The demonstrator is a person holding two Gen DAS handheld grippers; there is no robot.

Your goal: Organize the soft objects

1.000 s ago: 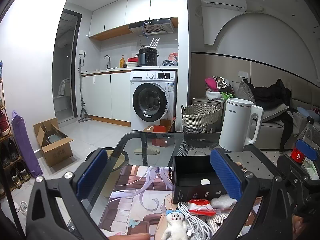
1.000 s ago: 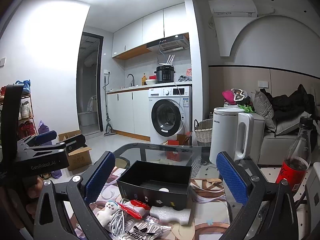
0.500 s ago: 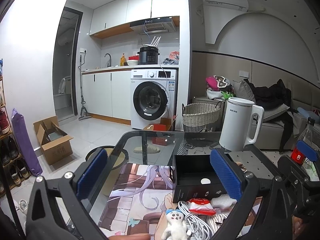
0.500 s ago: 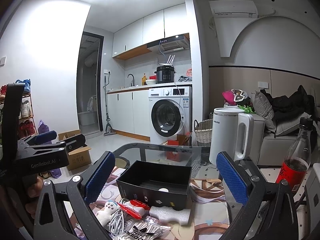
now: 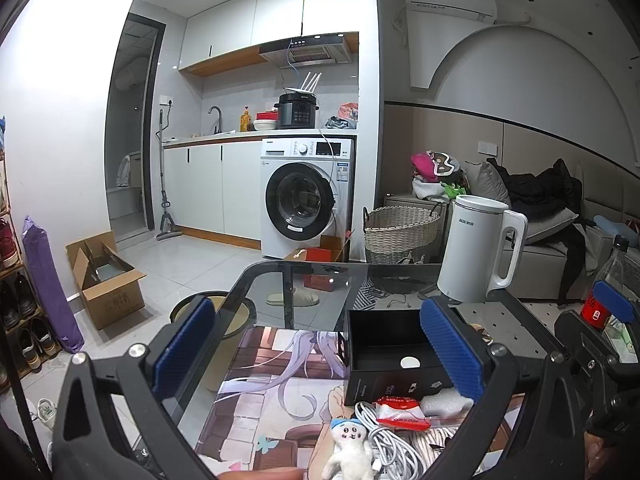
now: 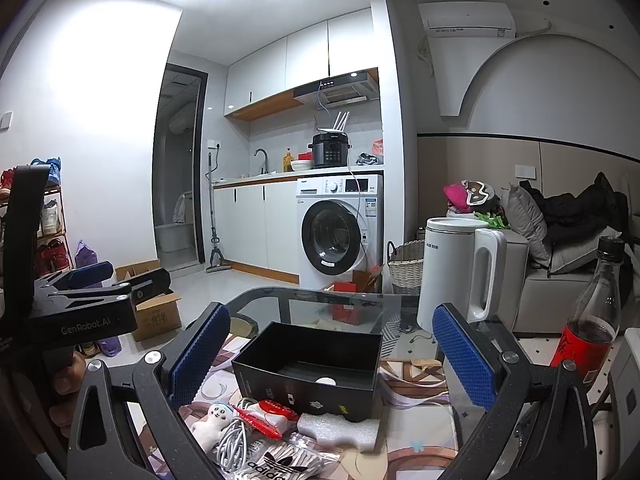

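Observation:
An open black box [image 5: 390,354] [image 6: 310,366] stands on the printed mat of a glass table. In front of it lie a small white plush doll [image 5: 347,450] [image 6: 212,420], a coiled white cable [image 5: 394,440] [image 6: 236,438], a red-and-white packet [image 5: 402,412] [image 6: 268,414], a white foam block [image 5: 446,398] [image 6: 338,428] and an adidas bag [image 6: 280,460]. My left gripper [image 5: 316,352] hangs open above the mat, left of the box. My right gripper [image 6: 326,354] is open too, held over the box, nothing between its fingers.
A white kettle [image 5: 478,256] [image 6: 460,272] stands behind the box. A cola bottle [image 6: 592,316] is at the table's right edge. The left gripper's body [image 6: 80,308] shows at the left of the right wrist view. Beyond are a wicker basket [image 5: 400,234], washing machine [image 5: 306,204], cardboard box [image 5: 106,276].

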